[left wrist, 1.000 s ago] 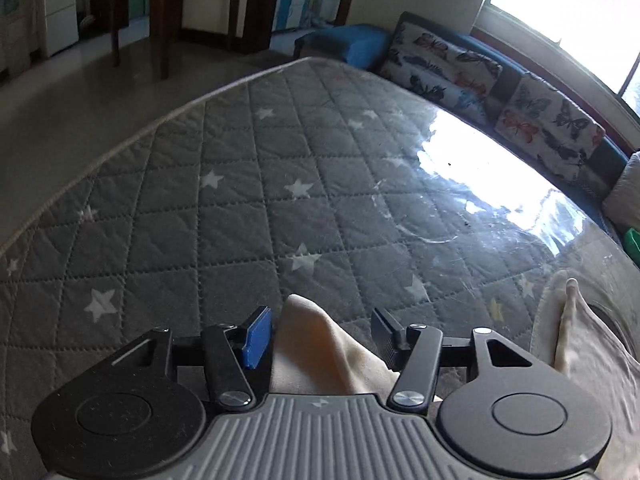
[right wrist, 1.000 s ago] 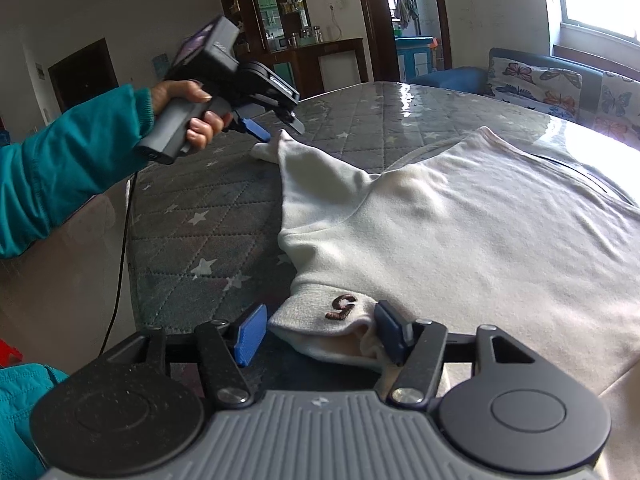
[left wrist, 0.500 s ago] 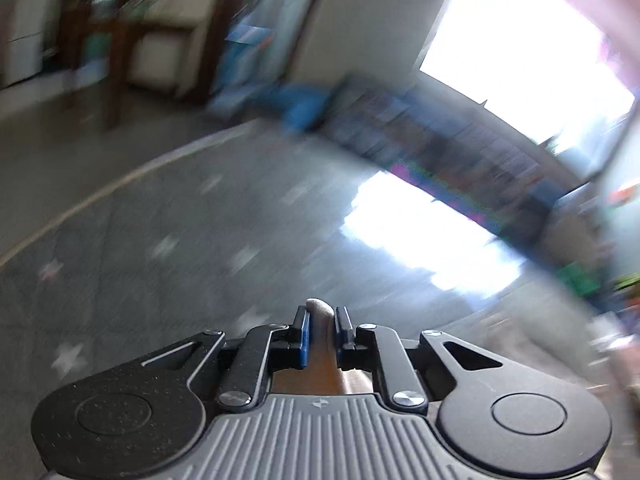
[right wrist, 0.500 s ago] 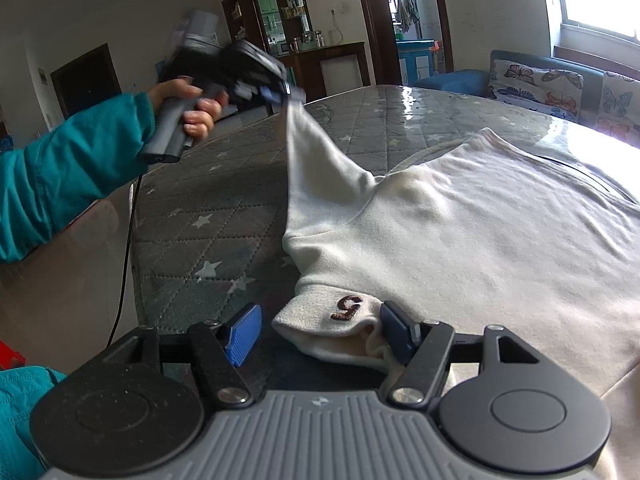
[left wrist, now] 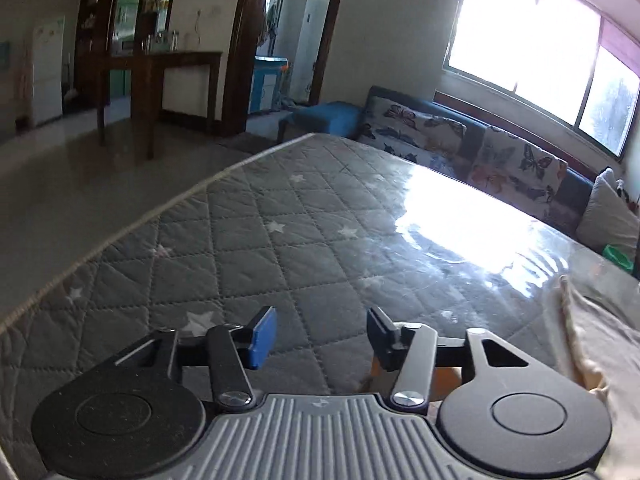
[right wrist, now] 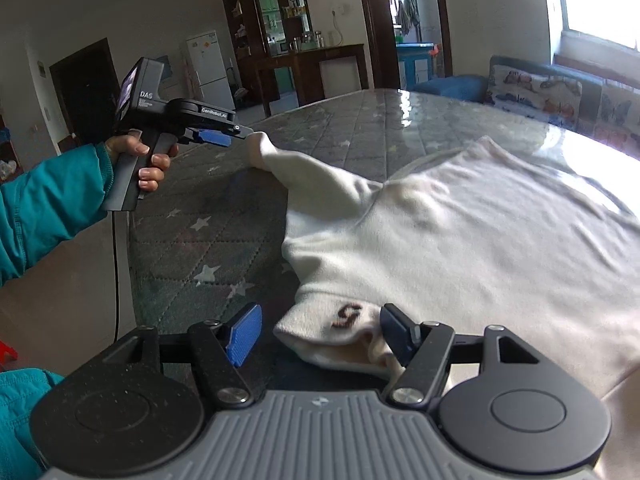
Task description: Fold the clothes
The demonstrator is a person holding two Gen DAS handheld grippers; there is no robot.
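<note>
A white sweatshirt (right wrist: 480, 232) lies on the grey star-quilted mattress (right wrist: 208, 240). Its near cuff, marked with a brown "5" (right wrist: 346, 316), lies between the open jaws of my right gripper (right wrist: 316, 338). Its other sleeve (right wrist: 304, 172) stretches left, the cuff end just off the tip of my left gripper (right wrist: 240, 132), seen from the side in the right wrist view. In the left wrist view my left gripper (left wrist: 320, 334) is open and empty above the mattress (left wrist: 280, 248), with the sweatshirt's edge (left wrist: 592, 344) at the right.
A sofa with butterfly cushions (left wrist: 480, 152) runs along the mattress's far side under a bright window. A dark wooden table (left wrist: 160, 80) and a white fridge (left wrist: 46, 68) stand across the floor at the left. A green object (left wrist: 618, 256) sits by the sofa end.
My left gripper was shut on the sleeve and lifting it half a second ago; it has now opened and the sleeve has dropped onto the mattress. My right gripper stayed open around the cuff.
</note>
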